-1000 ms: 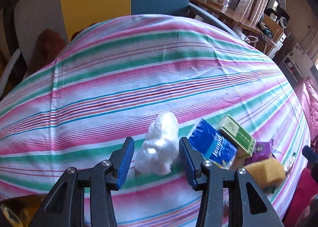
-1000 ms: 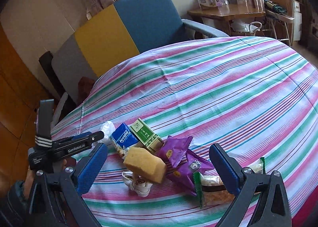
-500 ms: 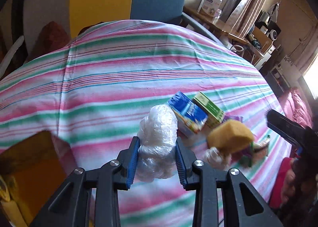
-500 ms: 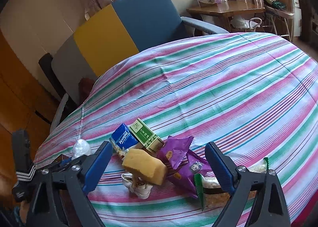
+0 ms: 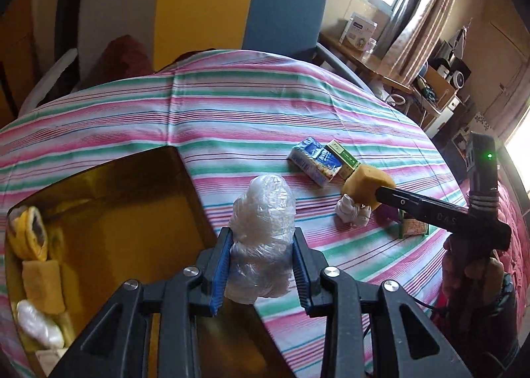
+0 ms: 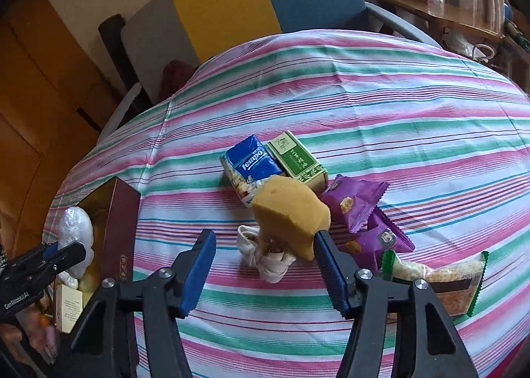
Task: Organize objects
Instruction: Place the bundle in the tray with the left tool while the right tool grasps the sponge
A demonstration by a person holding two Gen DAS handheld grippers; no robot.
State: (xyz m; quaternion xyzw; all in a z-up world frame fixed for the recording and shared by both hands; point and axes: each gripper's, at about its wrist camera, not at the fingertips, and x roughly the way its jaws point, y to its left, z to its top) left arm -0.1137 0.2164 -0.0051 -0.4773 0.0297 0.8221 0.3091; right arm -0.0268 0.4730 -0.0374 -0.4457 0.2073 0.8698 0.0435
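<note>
My left gripper [image 5: 261, 265] is shut on a clear crumpled plastic bag [image 5: 263, 229] and holds it above the right edge of an open gold-lined box [image 5: 109, 229]. The bag also shows in the right wrist view [image 6: 75, 229], beside the box [image 6: 119, 219]. My right gripper [image 6: 265, 275] is open, low over a small white cloth pouch [image 6: 265, 258] and a yellow sponge [image 6: 291, 215]. The sponge touches its right finger. Behind lie a blue Tempo tissue pack [image 6: 253, 164] and a green box [image 6: 296, 159].
Purple snack packets [image 6: 361, 212] and a green-edged snack bag [image 6: 437, 278] lie right of the sponge on the striped tablecloth [image 6: 364, 96]. The box holds several yellow and white items [image 5: 36, 262]. A grey, yellow and blue chair [image 5: 205, 3] stands behind the table.
My left gripper closed on the plastic bag, lifted it and carried it left to the box. My right gripper moved forward and down over the sponge and pouch.
</note>
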